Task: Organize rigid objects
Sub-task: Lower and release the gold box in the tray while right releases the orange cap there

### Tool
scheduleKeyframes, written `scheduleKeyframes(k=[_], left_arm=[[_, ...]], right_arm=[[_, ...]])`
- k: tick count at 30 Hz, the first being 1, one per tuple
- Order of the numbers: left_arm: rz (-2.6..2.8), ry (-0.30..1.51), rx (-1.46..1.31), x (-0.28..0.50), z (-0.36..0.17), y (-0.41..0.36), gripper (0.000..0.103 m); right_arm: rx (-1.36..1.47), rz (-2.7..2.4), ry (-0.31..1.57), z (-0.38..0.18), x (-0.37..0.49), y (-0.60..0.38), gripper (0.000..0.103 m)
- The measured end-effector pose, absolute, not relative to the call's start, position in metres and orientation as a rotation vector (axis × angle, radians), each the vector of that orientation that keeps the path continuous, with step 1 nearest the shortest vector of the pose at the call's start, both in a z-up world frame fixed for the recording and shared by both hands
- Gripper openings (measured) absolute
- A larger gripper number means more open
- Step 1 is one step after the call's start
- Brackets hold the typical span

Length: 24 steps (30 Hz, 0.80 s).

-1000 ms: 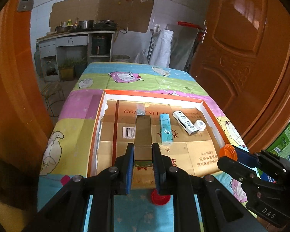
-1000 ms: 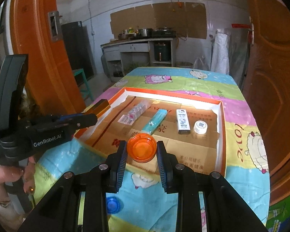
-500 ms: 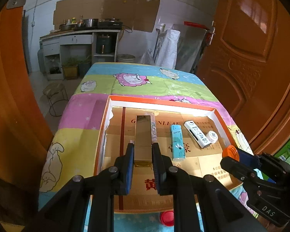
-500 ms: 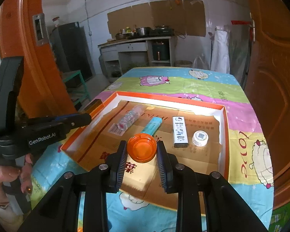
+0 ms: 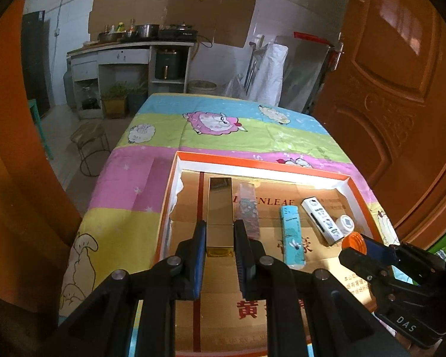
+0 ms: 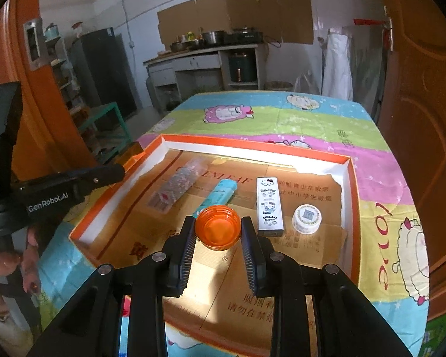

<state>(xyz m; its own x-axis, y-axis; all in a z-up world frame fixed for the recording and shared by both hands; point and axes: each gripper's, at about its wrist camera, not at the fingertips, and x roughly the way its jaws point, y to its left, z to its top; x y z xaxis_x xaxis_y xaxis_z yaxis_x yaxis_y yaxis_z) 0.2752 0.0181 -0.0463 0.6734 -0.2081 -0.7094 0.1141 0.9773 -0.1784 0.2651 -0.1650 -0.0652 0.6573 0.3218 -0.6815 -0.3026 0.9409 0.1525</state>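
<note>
Both hands loaded over the tray, four items already lined up inside.

Your left gripper (image 5: 220, 232) pinches the long gold box (image 5: 220, 208) by its near end, poised over the left part of the orange-rimmed tray (image 5: 264, 165), just beside the clear patterned tube (image 5: 247, 211). Your right gripper (image 6: 218, 232) squeezes the orange cap (image 6: 218, 230) between its pads, hanging above the cardboard lining in front of the row. Already lying in the tray are that tube, the teal box (image 5: 291, 235), the white Hello Kitty box (image 6: 269, 206) and the small white round jar (image 6: 306, 217), side by side. By my reading, you are well along: what remains is setting down the gold box at the left end and finding a spot for the cap.
</note>
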Motion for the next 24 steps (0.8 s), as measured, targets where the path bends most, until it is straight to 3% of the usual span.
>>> scheduleKeyframes(k=[24], left_arm=[[-0.176, 0.91, -0.096, 0.298, -0.088, 0.015, 0.018]], right_arm=[[-0.042, 0.317, 0.884, -0.101, 0.292, -0.154, 0.031]])
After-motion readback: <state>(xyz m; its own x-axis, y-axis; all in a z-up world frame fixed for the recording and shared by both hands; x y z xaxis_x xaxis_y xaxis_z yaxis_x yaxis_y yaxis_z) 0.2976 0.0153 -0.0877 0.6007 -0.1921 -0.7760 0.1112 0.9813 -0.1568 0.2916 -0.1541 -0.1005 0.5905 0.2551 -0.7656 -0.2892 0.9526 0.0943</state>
